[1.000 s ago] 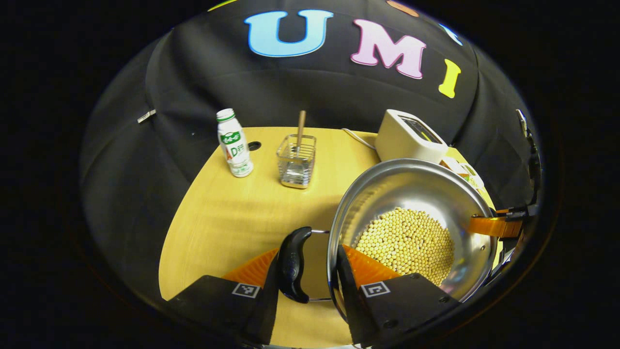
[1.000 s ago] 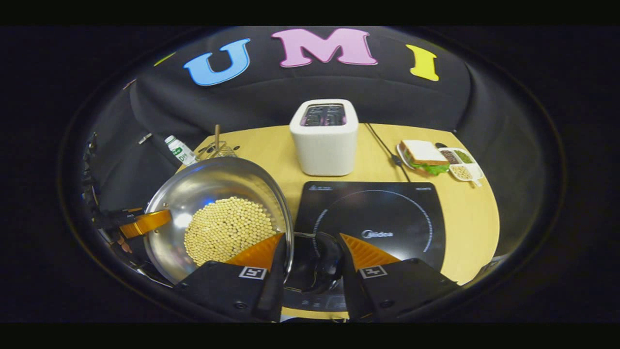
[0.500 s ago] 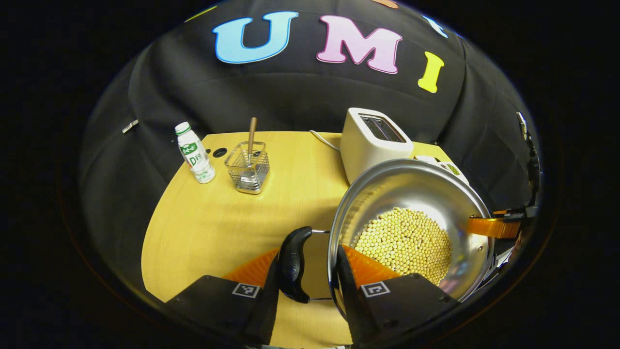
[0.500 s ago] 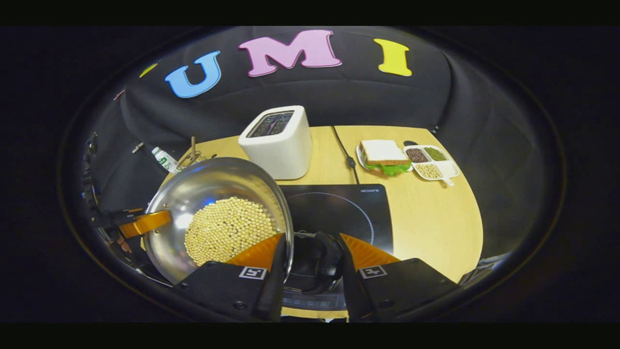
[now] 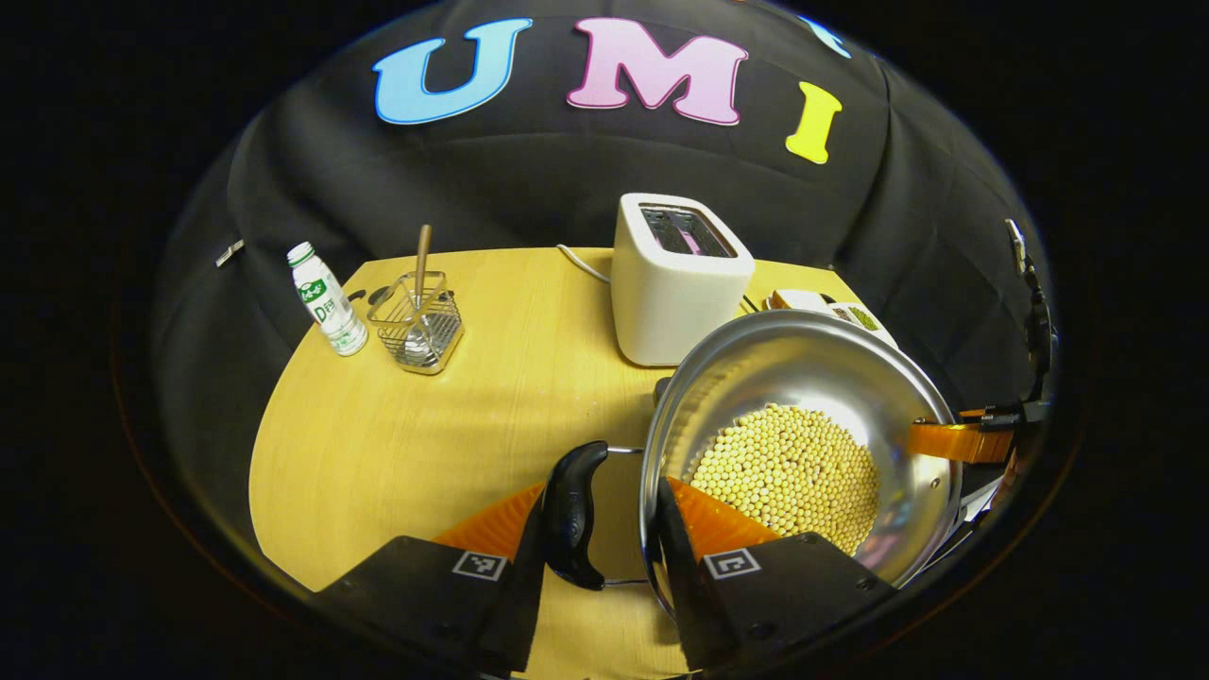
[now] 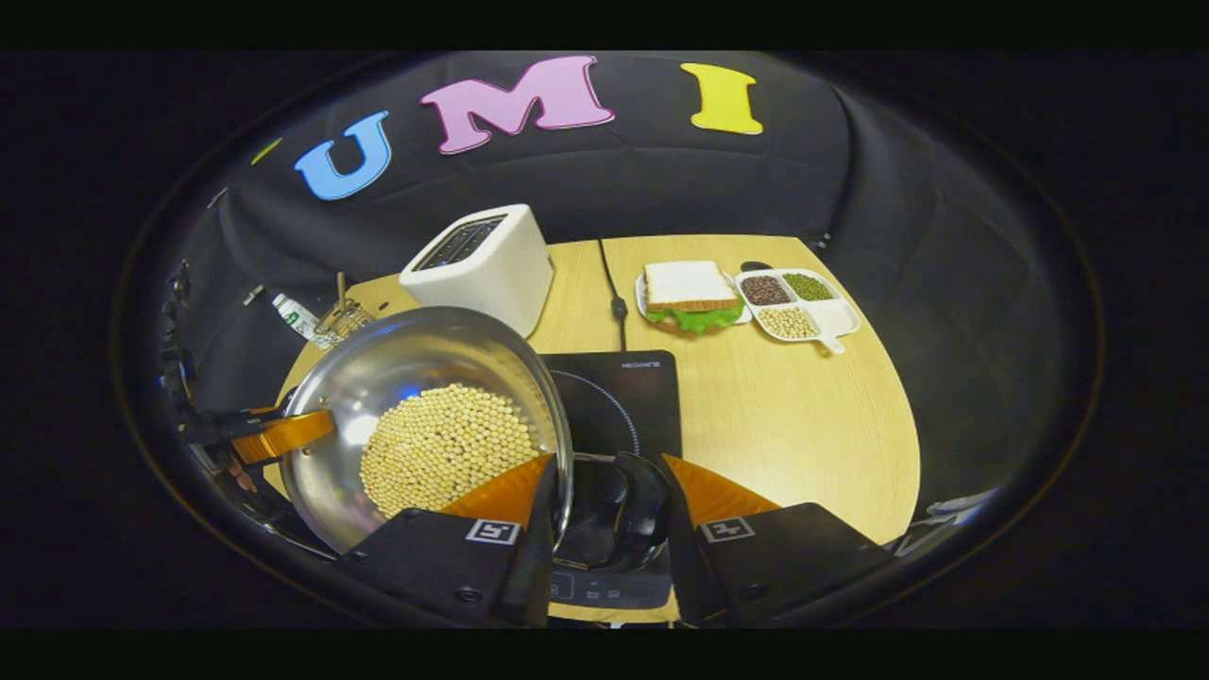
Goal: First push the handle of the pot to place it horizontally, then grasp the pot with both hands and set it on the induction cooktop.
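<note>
The round steel pot [image 6: 425,425], filled with pale beans [image 5: 789,477], had been carried rightward since the earlier frames, the flat black induction cooktop [image 6: 619,397] drawing in beneath it. The left gripper [image 5: 600,529] was seen clamped on the black side handle [image 5: 571,515] at 6 o'clock; the right gripper [image 6: 604,515] was closed likewise on the opposite black handle [image 6: 638,505]. The pot was held aloft, partly over the cooktop. It was judged heavy and slick-walled, its load liable to shift; both handles were the sound holds.
</note>
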